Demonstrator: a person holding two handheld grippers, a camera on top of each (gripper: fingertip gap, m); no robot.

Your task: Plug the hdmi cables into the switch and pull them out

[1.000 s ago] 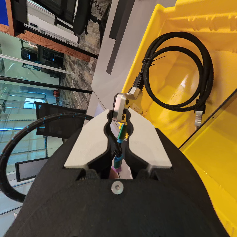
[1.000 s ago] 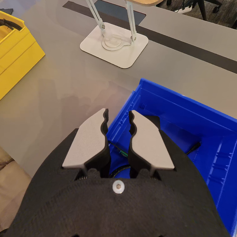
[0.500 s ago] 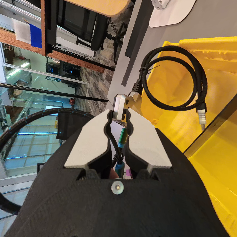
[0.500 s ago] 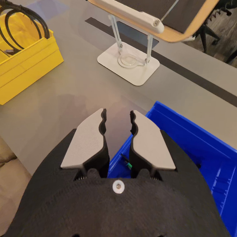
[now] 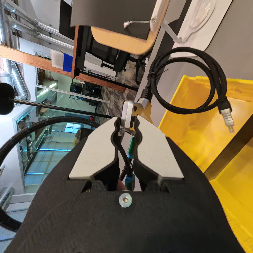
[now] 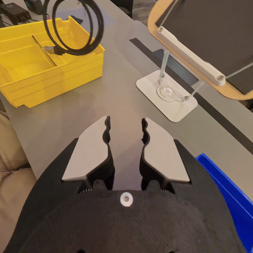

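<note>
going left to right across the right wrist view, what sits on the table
yellow bin with the coiled black cable hanging above it → open right claw over the bare table → white stand base → blue bin

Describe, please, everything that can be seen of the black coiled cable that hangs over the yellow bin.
The black coiled cable has a braided sleeve and makes about two loops, bound by a thin tie. One end enters the small silver switch, which the left gripper holds between shut jaws. The other end, a black and silver plug, hangs free above the yellow bin, touching nothing.
</note>
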